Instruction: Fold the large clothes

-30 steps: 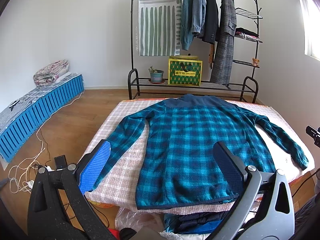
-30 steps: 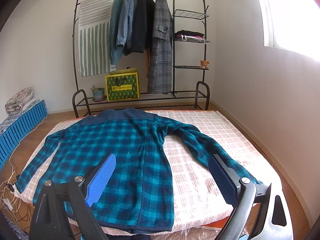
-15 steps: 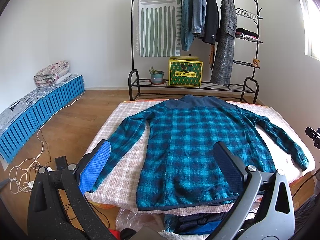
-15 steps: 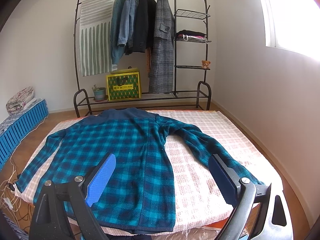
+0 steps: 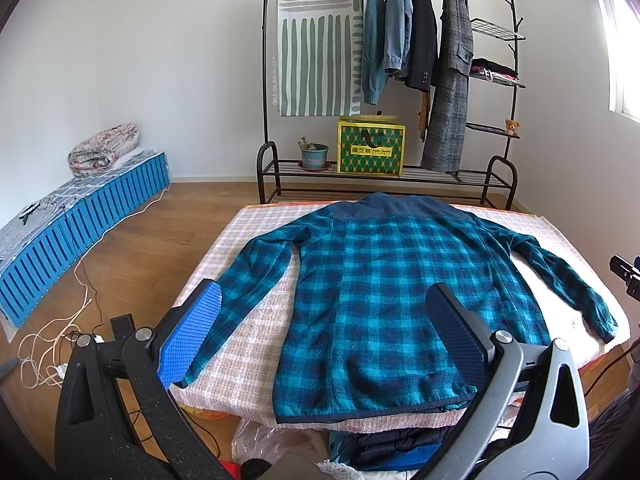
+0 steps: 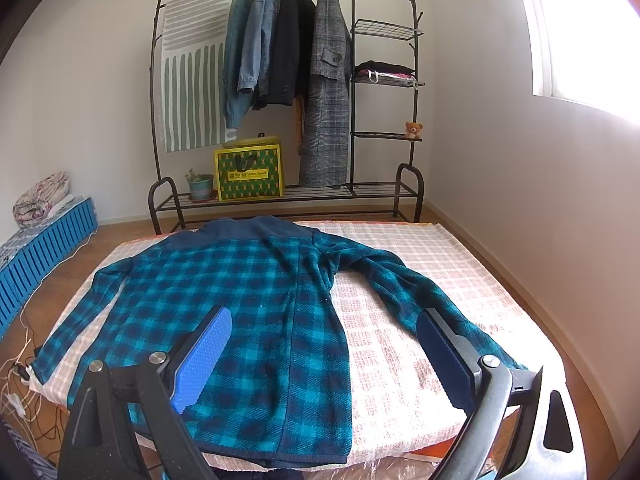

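A plaid shirt lies flat, back up, sleeves spread, on the checked bed. Left gripper and right gripper hover above its hem, fingers spread wide, grasping nothing.

Fuzzy woven plaid jacket — matt checked cloth mattress cover, black metal rack

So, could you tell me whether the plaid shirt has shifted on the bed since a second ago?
No. The plaid shirt keeps its place against the clothes rack behind it.
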A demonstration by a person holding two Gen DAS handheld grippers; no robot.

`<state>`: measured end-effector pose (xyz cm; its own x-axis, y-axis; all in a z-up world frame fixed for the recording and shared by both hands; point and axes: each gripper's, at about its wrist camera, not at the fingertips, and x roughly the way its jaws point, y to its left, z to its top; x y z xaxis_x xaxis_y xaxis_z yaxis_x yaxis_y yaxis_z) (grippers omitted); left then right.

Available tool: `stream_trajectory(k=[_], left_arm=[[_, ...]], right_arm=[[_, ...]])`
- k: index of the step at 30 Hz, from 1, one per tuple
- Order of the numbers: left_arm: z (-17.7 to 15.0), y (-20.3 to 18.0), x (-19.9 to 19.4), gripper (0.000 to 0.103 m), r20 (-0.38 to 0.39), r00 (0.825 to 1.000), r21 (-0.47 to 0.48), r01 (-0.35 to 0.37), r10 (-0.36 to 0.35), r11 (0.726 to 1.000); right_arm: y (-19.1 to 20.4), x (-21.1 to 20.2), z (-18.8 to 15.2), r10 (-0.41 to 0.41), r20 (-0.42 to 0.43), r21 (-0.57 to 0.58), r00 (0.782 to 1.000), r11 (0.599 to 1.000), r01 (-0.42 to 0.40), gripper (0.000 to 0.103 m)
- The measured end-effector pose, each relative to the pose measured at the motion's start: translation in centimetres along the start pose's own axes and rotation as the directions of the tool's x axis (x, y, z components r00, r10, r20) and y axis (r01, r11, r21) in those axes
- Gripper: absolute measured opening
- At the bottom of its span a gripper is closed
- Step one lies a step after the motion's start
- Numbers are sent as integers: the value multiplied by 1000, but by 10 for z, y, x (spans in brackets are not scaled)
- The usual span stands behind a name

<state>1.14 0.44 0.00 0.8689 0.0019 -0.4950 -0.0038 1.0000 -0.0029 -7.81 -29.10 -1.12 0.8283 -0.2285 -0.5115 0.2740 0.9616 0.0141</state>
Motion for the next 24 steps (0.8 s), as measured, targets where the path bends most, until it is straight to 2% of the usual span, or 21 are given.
stream_trajectory(k=[24], left_arm=[[3,2,4,103,-1,1000,-5,-6,6,1000]], right_arm=[[14,6,3,24,-5,-22,1000,999,-24,95]])
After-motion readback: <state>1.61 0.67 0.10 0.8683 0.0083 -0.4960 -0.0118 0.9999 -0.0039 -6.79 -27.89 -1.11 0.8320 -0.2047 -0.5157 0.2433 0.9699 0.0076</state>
